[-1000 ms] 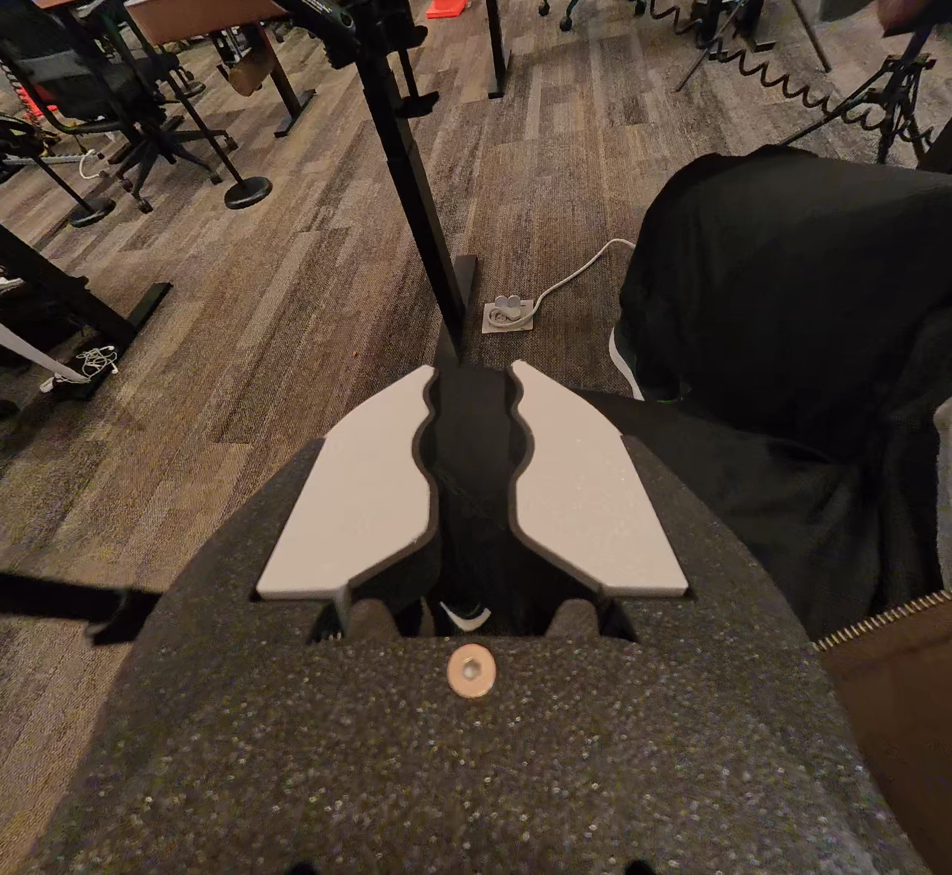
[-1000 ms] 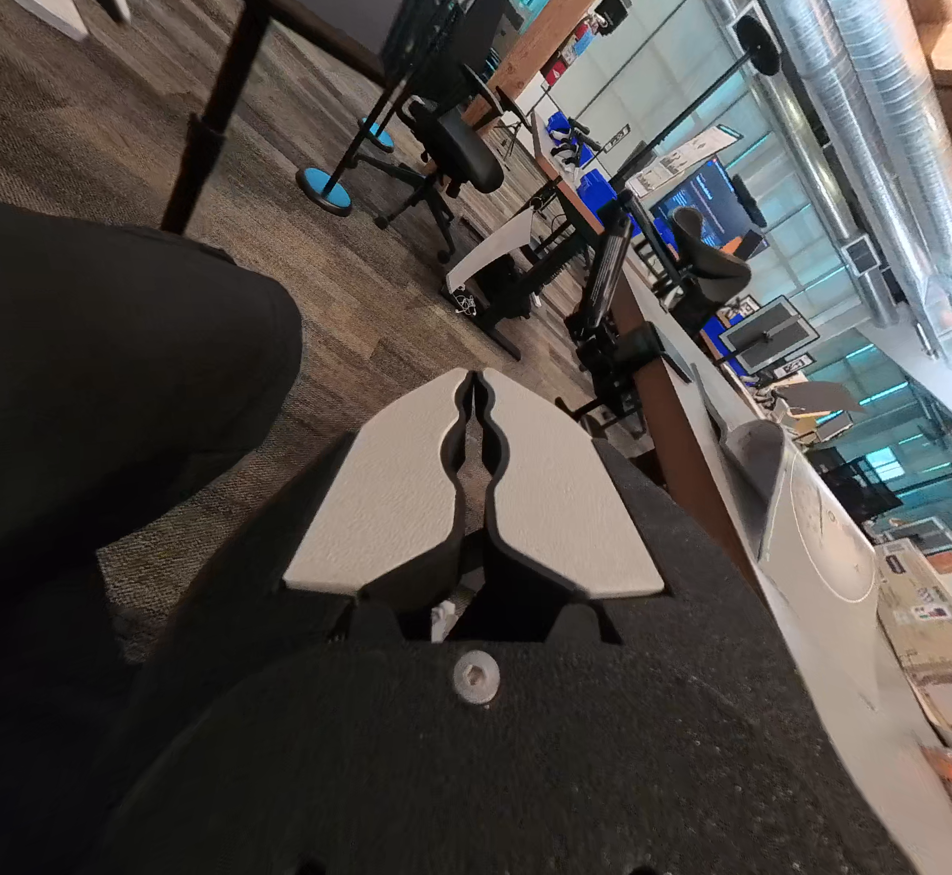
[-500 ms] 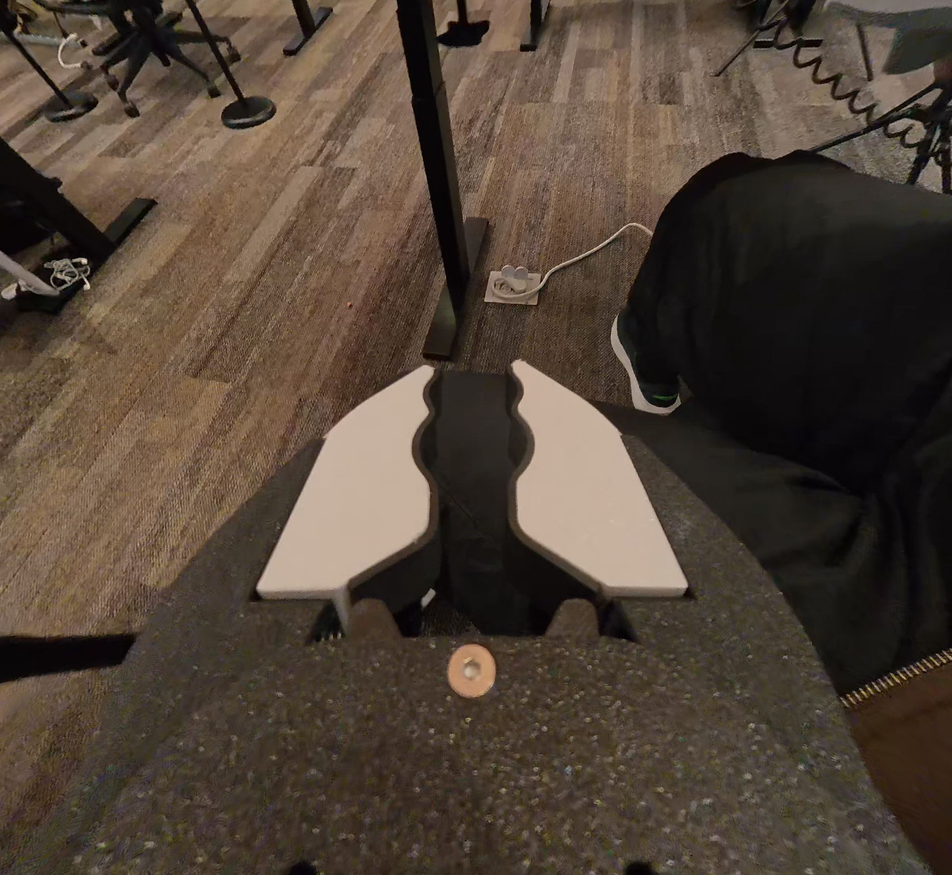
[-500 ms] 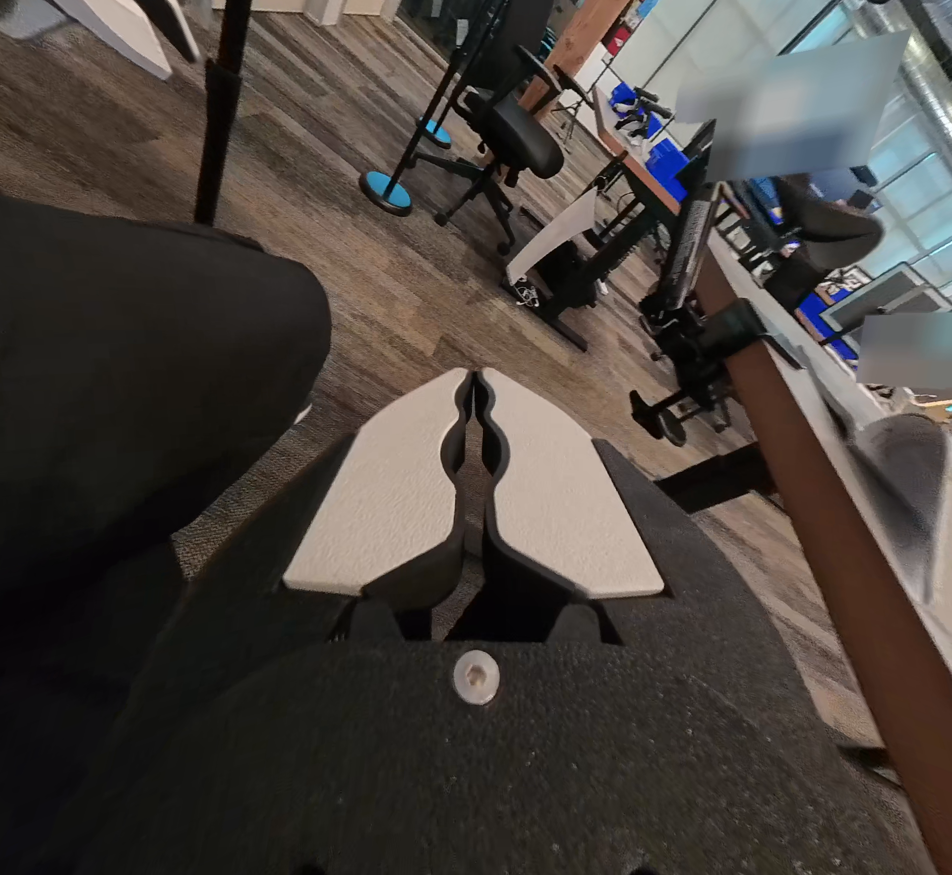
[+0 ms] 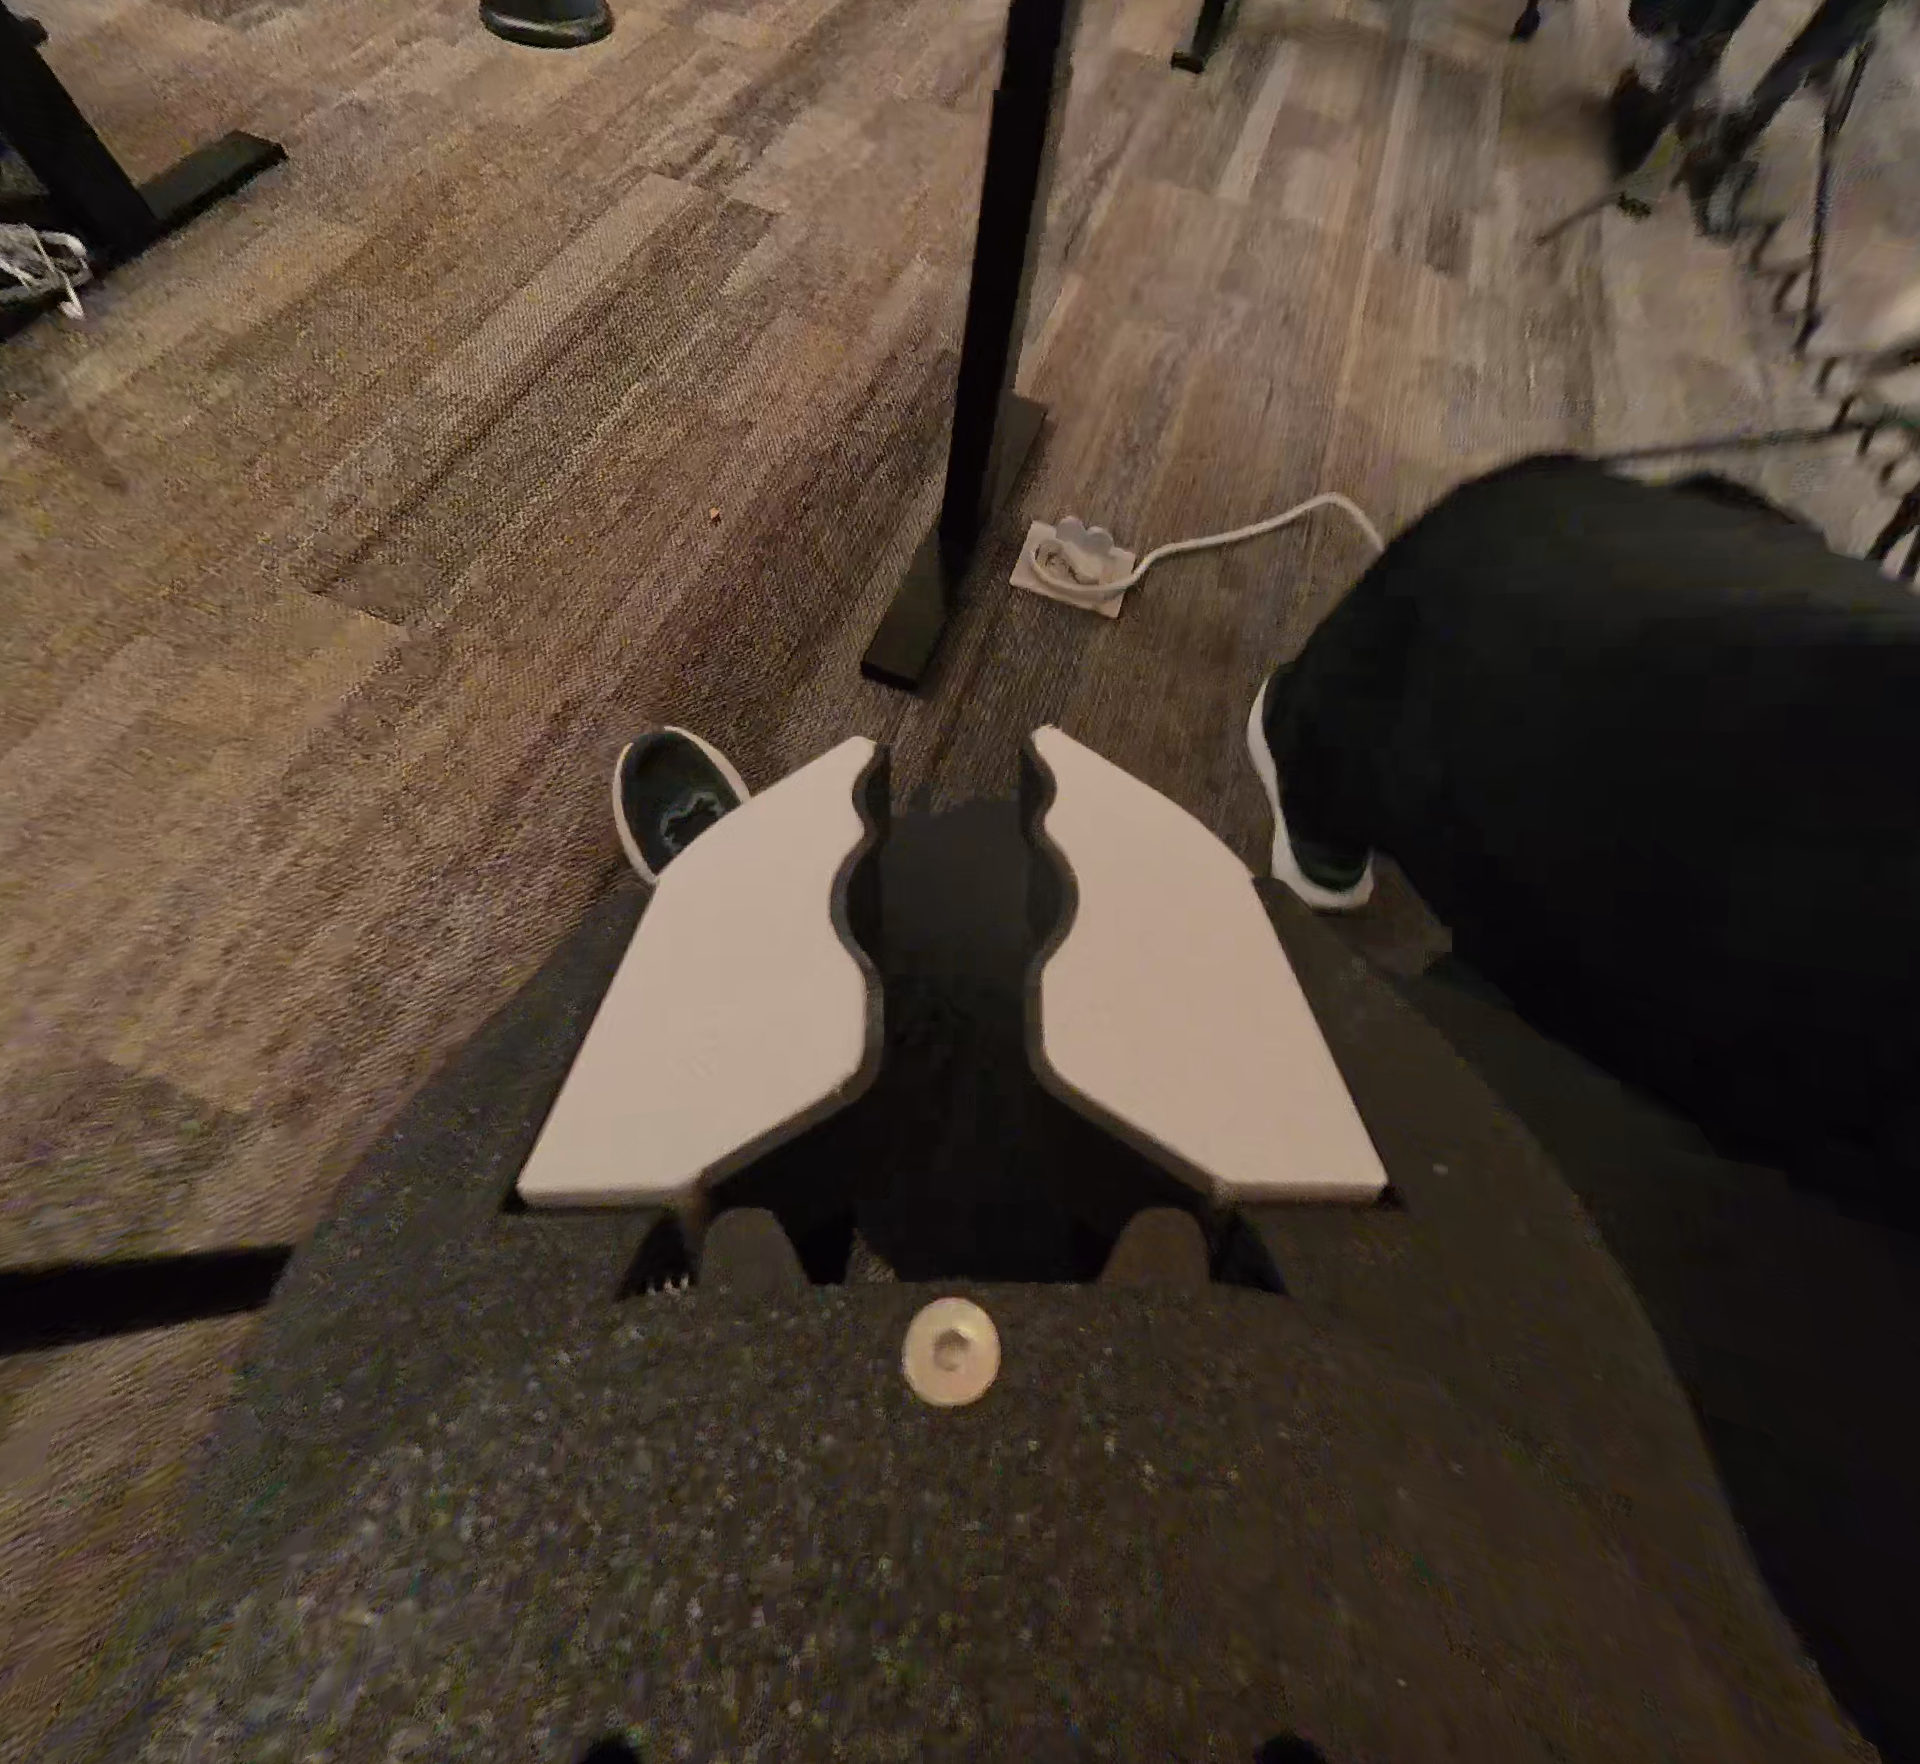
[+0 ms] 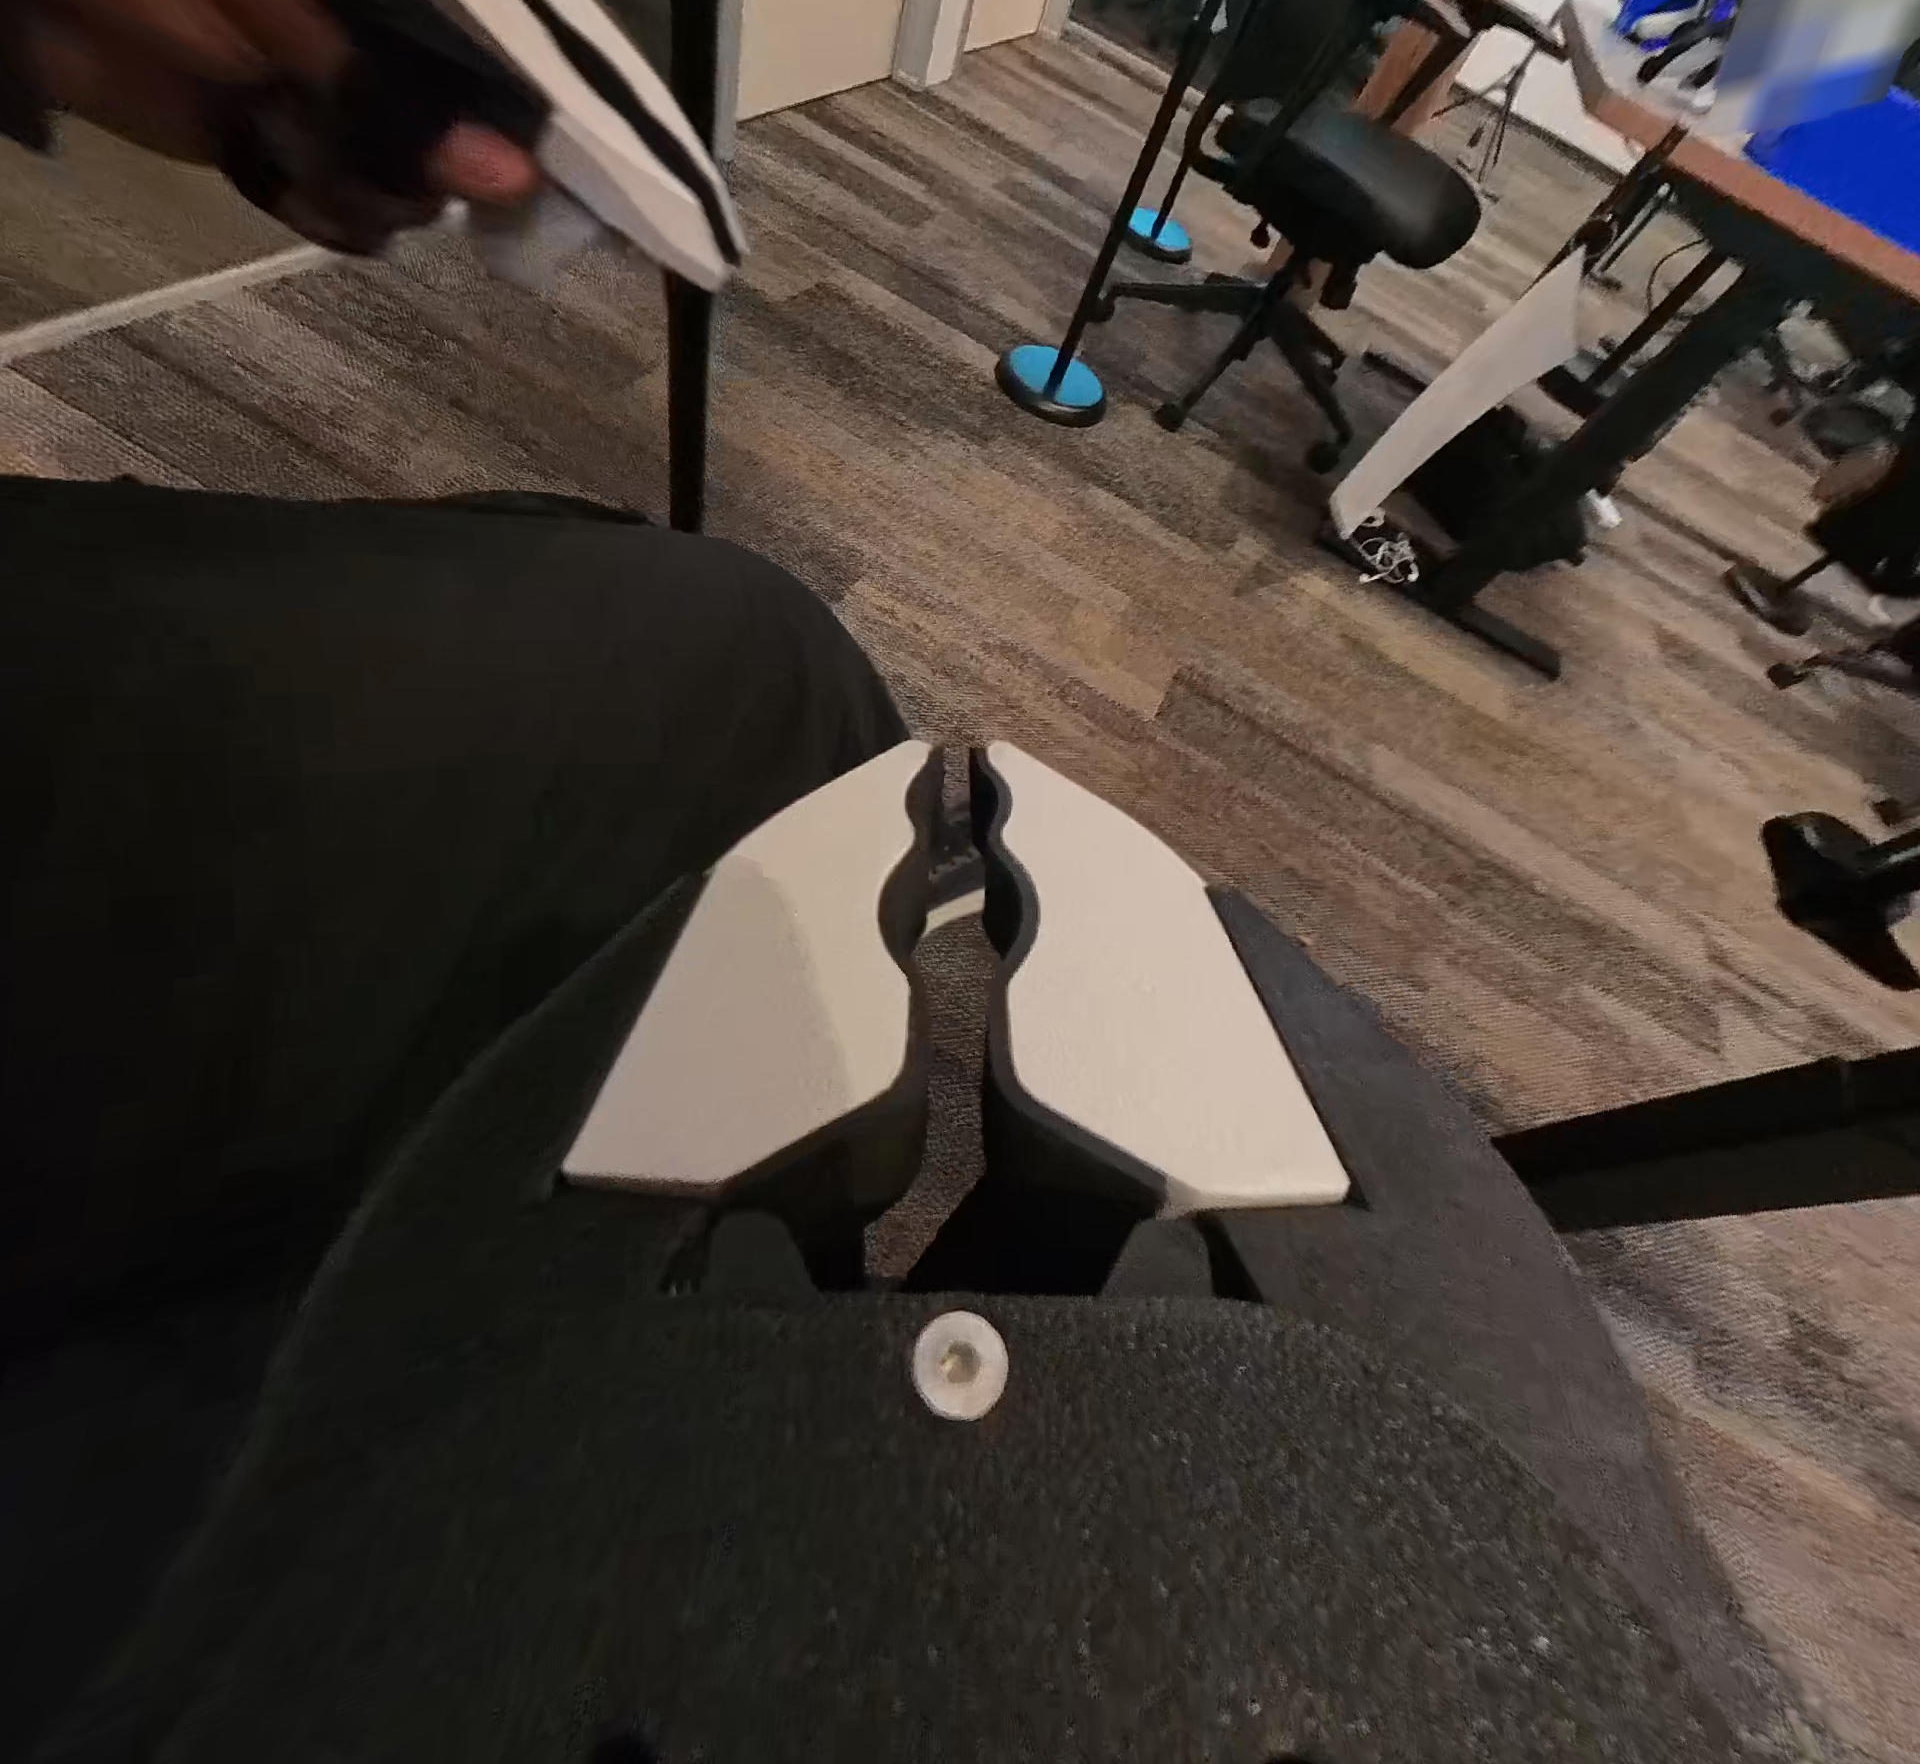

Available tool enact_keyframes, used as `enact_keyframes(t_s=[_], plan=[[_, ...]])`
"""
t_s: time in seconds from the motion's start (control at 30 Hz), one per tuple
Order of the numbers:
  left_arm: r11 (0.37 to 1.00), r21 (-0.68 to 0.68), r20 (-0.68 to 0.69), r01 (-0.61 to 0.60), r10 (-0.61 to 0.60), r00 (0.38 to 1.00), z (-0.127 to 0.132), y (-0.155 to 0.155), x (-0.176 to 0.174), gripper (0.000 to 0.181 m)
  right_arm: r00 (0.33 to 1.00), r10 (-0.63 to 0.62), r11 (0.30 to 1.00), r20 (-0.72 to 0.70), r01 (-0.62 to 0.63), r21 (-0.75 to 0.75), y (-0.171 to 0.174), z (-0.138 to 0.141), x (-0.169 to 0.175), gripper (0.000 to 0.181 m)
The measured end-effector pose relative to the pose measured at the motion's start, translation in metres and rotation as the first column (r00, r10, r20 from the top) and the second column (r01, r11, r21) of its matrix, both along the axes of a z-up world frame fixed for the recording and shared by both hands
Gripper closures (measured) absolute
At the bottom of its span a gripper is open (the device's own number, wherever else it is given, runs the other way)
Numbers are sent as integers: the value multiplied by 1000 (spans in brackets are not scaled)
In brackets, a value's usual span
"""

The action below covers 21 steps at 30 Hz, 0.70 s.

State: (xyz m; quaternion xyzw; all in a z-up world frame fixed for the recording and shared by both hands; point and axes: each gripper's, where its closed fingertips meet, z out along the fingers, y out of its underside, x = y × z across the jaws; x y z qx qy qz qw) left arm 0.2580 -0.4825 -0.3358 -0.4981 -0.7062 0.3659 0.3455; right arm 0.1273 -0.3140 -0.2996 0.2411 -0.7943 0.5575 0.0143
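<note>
Since the earlier frame you tipped both views floorward: left gripper (image 5: 954, 758) hung released and empty over your shoe (image 5: 670, 810), right gripper (image 6: 958, 758) nearly clenched, empty, beside your knee (image 6: 416, 779).

Empty claw (image 6: 958, 758) above carpet (image 6: 1195, 675)

Legs, post and floor outlet

A shoe (image 5: 673, 805) sits left of the post (image 5: 992, 280); the outlet (image 5: 1070, 556) lies just right of its foot.
</note>
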Motion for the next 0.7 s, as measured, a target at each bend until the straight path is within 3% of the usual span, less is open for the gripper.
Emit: enact_keyframes(t_s=[0.13,0.23,0.33,0.43,0.6,0.67,0.7], plan=[[985,167,-62,-51,62,996,-32,-71,-62,157,1000,-6,1000,-22,6,3,-16,-6,-25,176],[967,254,-92,-26,51,994,-55,-128,-125,157,991,3,1000,-131,-7,-29,-31,11,-57,176],[951,307,-65,27,-8,998,-80,-170,-190,157,973,-27,998,-228,13,-66,-39,49,-92,176],[965,260,-10,36,-35,999,-106,-197,-236,157,958,-78,990,-277,41,-135,-40,105,-113,176],[935,349,80,-63,37,996,-179,-205,-256,157,911,-218,958,-351,130,-256,-35,180,-138,176],[951,307,257,-33,-50,965,-219,-214,-249,156,901,-288,939,-323,200,-279,-36,194,-150,175],[956,291,390,-23,-97,916,-234,-225,-241,155,898,-319,928,-302,231,-291,-36,198,-155,175]])
